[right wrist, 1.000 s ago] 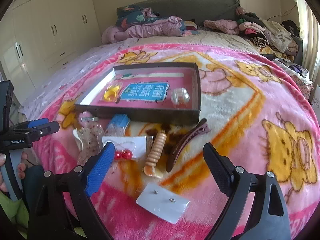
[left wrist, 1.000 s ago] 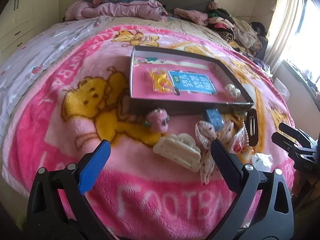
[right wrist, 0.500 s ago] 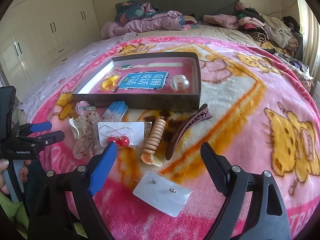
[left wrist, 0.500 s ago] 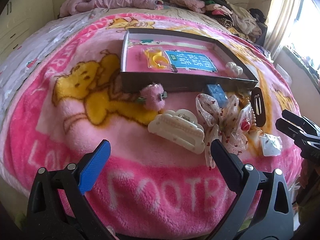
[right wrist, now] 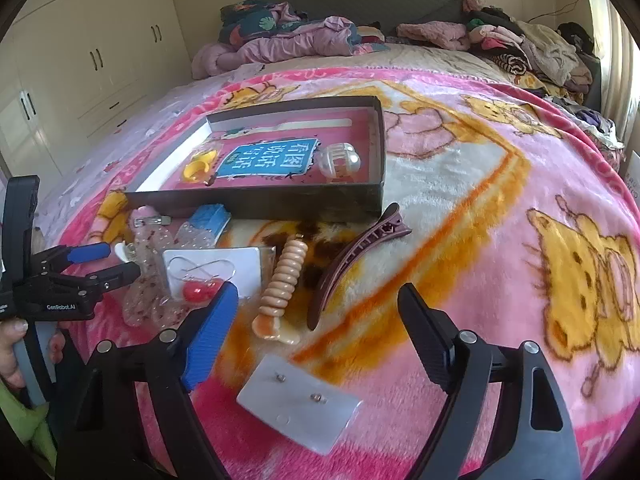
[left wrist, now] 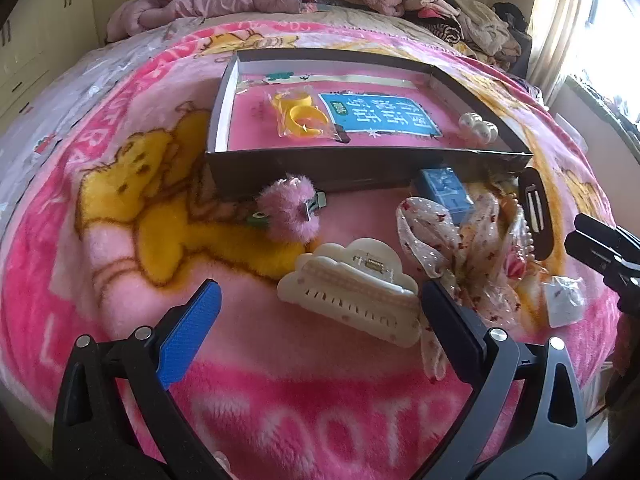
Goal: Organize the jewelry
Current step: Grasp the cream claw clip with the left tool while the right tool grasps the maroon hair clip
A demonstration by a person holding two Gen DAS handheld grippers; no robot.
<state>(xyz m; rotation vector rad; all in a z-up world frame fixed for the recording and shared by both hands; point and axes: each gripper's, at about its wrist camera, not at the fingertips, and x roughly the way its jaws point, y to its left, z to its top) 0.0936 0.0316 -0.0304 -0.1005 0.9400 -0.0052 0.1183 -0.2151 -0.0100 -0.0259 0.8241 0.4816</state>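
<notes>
Both grippers are closing in on the loose pieces compared with a second ago; items are looming larger in each wrist view, so a first pick is likely being lined up, nothing lifted yet.

Left gripper (left wrist: 320, 304): fingers spread wide, empty, now hanging just in front of the cream claw clip (left wrist: 352, 292), which is lying on the pink blanket (left wrist: 120, 280) short of the box (left wrist: 360, 162).

Right gripper (right wrist: 316, 312): fingers also spread, empty, hovering over the stud card (right wrist: 298, 404), with the beaded clip (right wrist: 282, 284) and maroon clip (right wrist: 352, 260) just beyond.

Count, in the box: one bagged yellow ring set (left wrist: 302, 118), one blue label (left wrist: 380, 114), one pearl clip (right wrist: 340, 160).

Count, outside: one fuzzy pink clip (left wrist: 288, 210), one cream claw, one sheer bow (left wrist: 452, 248), one blue packet (left wrist: 442, 190), one cherry earring card (right wrist: 214, 270), one beaded clip, one maroon clip, one stud card; possibly more hidden under the bow, hard to tell.

Jewelry is mostly lying outside, touching or near the box's front wall.
</notes>
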